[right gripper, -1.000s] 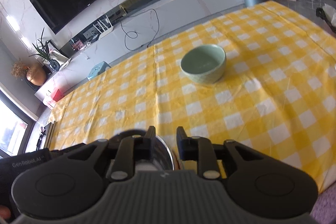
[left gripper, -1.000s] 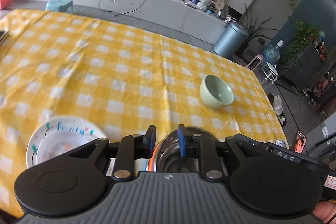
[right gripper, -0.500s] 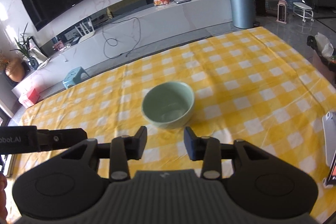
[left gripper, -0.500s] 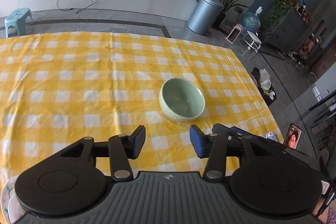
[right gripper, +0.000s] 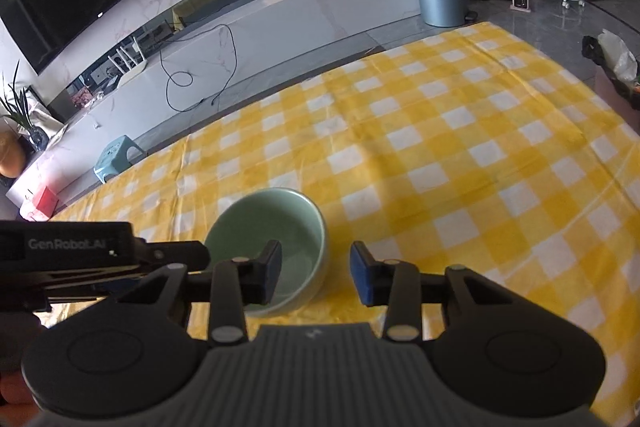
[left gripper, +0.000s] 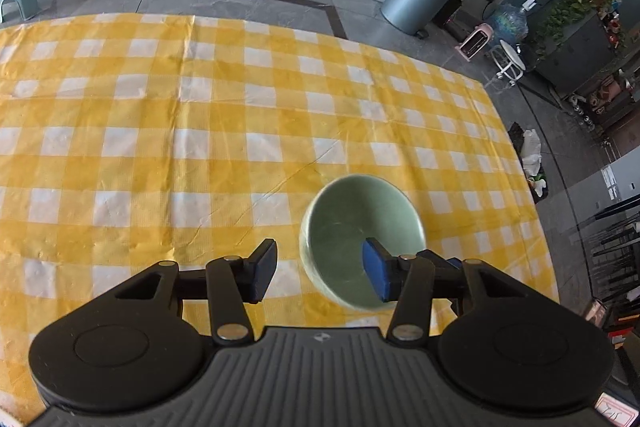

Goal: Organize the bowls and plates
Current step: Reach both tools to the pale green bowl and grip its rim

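One pale green ceramic bowl (left gripper: 352, 227) upright on yellow-and-white checked tablecloth (left gripper: 160, 147). Left gripper (left gripper: 320, 267) and right gripper (right gripper: 316, 269): fingers apart, straddling opposite rims, holding nothing.

The bowl's (left gripper: 352, 227) near rim hides behind the right finger (left gripper: 376, 273) of the left gripper (left gripper: 319, 269). From the right gripper (right gripper: 316, 273), its left finger (right gripper: 269, 273) covers the bowl's (right gripper: 256, 223) near wall. The tablecloth's (left gripper: 160, 131) left side runs off-frame.

Pale green bowl (left gripper: 352, 223) sits upright on tablecloth.
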